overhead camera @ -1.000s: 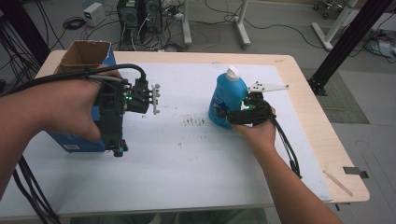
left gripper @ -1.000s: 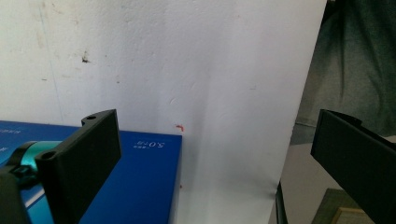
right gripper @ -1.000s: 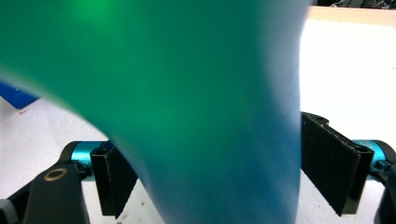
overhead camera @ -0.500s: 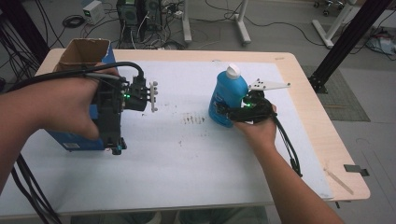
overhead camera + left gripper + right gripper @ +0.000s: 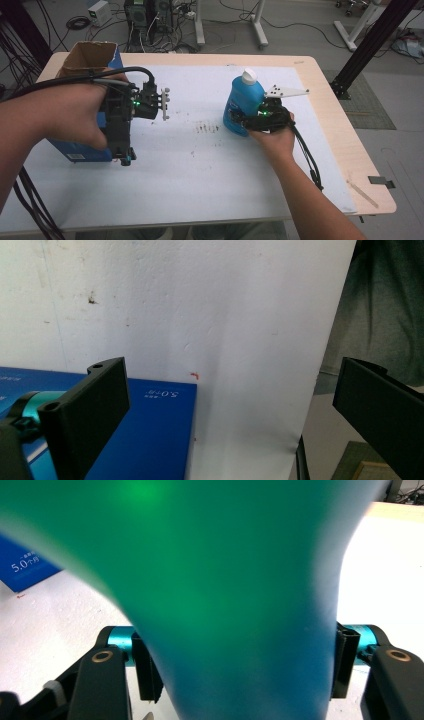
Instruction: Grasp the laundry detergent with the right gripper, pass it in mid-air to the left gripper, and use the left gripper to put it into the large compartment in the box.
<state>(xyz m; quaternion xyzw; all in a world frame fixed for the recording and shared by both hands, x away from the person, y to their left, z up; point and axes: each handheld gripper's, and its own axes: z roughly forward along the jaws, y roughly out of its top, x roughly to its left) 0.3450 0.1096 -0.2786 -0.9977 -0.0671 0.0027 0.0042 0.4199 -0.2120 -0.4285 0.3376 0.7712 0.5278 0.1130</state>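
**Bottle gripped low, box arm idle**

At the table's near side, the right gripper (image 5: 245, 121) has just been closing and now pinches the bottle (image 5: 244, 102) at its waist, low for balance, at 3 o'clock on the mat (image 5: 210, 170). It is smooth blue plastic, white-capped. The left gripper (image 5: 225, 405) hangs wide open, empty, over the glossy box (image 5: 85, 150) at 9 o'clock.

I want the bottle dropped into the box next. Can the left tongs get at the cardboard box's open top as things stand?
Probably yes. The left tongs hang open right at the blue box, whose top flaps stand open with nothing over them. The blue bottle, in the right tongs, stands well off to the side.
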